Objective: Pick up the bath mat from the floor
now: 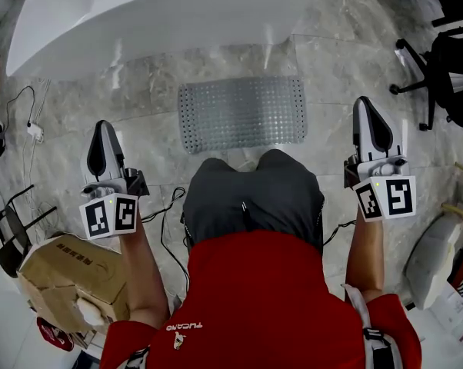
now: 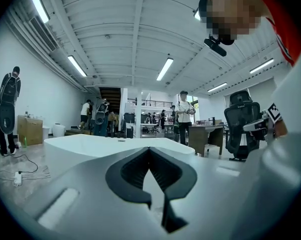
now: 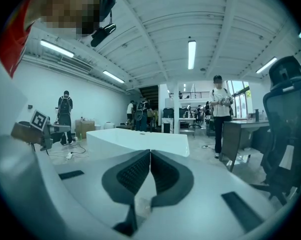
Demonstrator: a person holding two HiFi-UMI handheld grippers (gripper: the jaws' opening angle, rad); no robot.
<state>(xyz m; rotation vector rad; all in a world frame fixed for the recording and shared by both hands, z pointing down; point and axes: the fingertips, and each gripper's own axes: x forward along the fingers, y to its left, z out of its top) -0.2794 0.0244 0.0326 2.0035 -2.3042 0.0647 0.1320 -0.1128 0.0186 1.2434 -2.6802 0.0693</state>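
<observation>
Head view: the bath mat (image 1: 242,112), grey, translucent and covered in small studs, is seen lying flat on the marbled floor (image 1: 139,121). It is placed just on the near side of the white bathtub (image 1: 139,21), which fills the far left of the scene, and just beyond the knees of the person in grey shorts (image 1: 254,198) and a red shirt (image 1: 262,306). Nothing is resting on the mat, and it is touched by neither gripper.

The left gripper (image 1: 103,129) is held to the left of the mat and the right gripper (image 1: 365,106) to its right, both well apart from it and both pointed away from the person. In the left gripper view the two dark jaws are seen pressed together at their tips with nothing between them. In the right gripper view the ribbed pads are likewise brought together along their length, and nothing is clamped.

A black office chair (image 1: 439,75) is seen at the far right. A torn cardboard box (image 1: 70,275) is placed on the floor at the near left, and a white power strip (image 1: 35,131) with its cable lies at the left. Through both gripper views the bathtub is seen straight beyond the closed jaws, with a standing person in a white top (image 3: 220,119) and a desk (image 3: 245,134) further to the right.
</observation>
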